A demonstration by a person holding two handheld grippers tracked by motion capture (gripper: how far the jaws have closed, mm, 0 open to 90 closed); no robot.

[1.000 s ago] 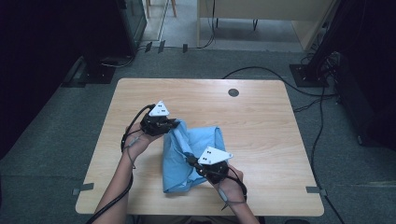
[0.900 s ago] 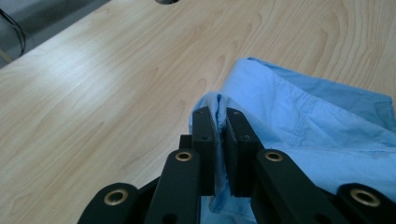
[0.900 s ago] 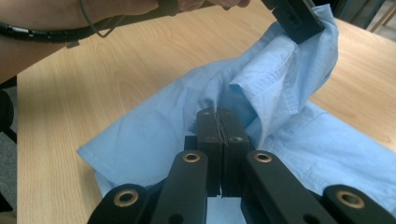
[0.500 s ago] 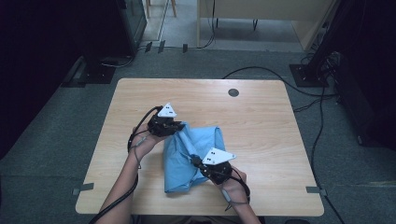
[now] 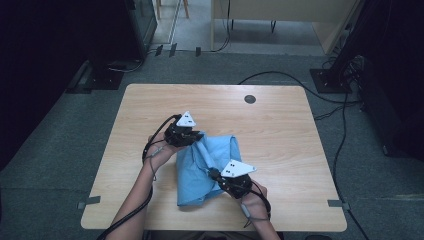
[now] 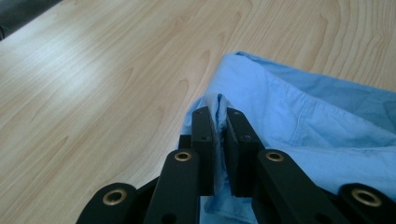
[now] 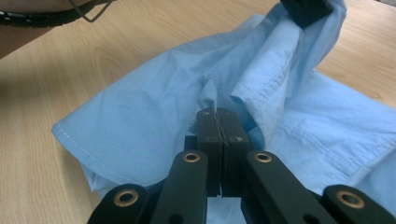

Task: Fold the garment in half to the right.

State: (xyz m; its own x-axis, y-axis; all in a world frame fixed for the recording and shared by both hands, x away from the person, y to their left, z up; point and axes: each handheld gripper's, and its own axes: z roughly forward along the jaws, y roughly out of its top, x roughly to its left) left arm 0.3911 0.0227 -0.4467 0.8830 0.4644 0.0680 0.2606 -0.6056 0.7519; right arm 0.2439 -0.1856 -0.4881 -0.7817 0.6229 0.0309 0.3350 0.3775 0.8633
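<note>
Shirt (image 5: 207, 167) of pale blue cloth lies crumpled near the middle of the wooden counter (image 5: 280, 125), its long axis running from the far edge by my left hand toward the near edge by my right. My left gripper (image 5: 196, 136) has its jaws clenched on a fold at the garment's far-left corner; in the left gripper view a pinch of fabric (image 6: 219, 109) stands up between the two black pads, with the rest of the cloth spreading away to the right of them. My right gripper (image 5: 216, 175) grasps another fold nearer me, jaws pressed tight on a ridge of cloth (image 7: 210, 95) just ahead of the tips, and the other gripper (image 7: 306, 9) hangs over the shirt at the top of that view. Both grips sit on the same garment, apart along its length, the left farther out, the right closer in. Any fold or spread, I judge, turns on that line between the two pinches.
</note>
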